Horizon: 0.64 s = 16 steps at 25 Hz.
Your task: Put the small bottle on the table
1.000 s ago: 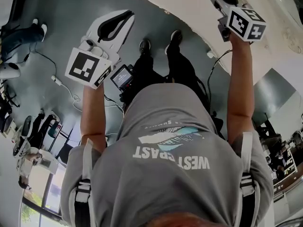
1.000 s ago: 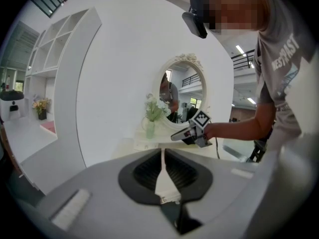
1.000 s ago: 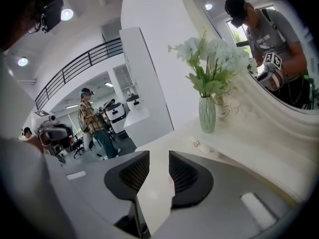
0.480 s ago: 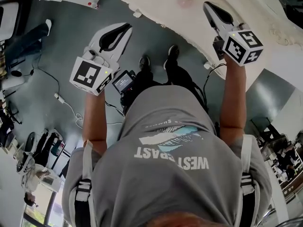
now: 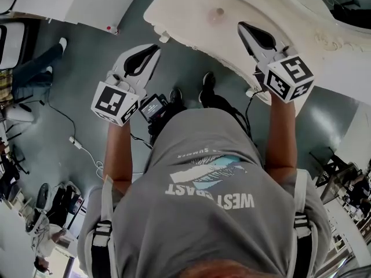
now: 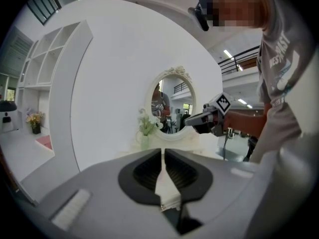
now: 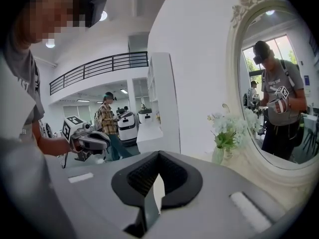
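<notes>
A small pinkish bottle [image 5: 218, 13] stands on the white dressing table [image 5: 179, 22], seen from above in the head view. My right gripper [image 5: 243, 26] is over the table's near edge, a short way right of the bottle and apart from it, shut with nothing between its jaws. My left gripper [image 5: 152, 50] hangs over the grey floor to the table's left, also shut and empty. In the left gripper view the jaws [image 6: 163, 151] meet, and the right gripper [image 6: 202, 121] shows beyond them. The right gripper view shows shut jaws [image 7: 158, 156] and the left gripper [image 7: 89, 139].
An oval mirror [image 6: 172, 106] with an ornate frame stands at the back of the table, a vase of white flowers [image 7: 222, 133] beside it. A second white table [image 5: 75, 4] is at top left. A cable [image 5: 75, 143] lies on the floor. A person in a plaid shirt [image 7: 107, 121] stands far off.
Both grippers have come down in the head view toward the person's body. More of the dressing table has slid into view, and the bottle now lies lower and further left.
</notes>
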Available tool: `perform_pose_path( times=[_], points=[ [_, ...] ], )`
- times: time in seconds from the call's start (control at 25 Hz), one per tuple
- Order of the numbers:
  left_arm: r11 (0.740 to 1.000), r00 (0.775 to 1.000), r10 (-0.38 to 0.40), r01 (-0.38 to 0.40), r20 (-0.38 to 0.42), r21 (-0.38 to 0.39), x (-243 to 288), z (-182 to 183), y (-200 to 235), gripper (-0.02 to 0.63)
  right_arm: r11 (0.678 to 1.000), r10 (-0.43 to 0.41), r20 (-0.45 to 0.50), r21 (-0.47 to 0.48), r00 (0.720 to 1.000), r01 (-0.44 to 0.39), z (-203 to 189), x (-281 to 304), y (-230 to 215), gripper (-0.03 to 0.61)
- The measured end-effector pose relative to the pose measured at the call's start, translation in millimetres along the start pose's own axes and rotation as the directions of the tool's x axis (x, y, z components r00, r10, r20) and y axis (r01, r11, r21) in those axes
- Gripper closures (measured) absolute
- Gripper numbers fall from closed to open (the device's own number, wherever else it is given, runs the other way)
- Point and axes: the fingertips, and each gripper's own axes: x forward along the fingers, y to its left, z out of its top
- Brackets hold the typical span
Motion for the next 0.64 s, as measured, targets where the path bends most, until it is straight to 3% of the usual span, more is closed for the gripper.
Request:
perform_pose_path(
  times=[0.28,0.64],
  points=[
    [1.000,1.000,-0.014,0.014,0.017,0.014,-12.3,8.6,-9.9,0.594,1.000,-0.022,0.015,-0.008,1.000,0.022,8.2,-26.0,18.5,0.578],
    [0.999,0.999,-0.033,0.033,0.007,0.004,-13.8,-12.3,-12.4,0.593,0.999,-0.039,0.010,0.010,0.999,0.038,-11.2,-32.7,28.9,0.578]
  ],
)
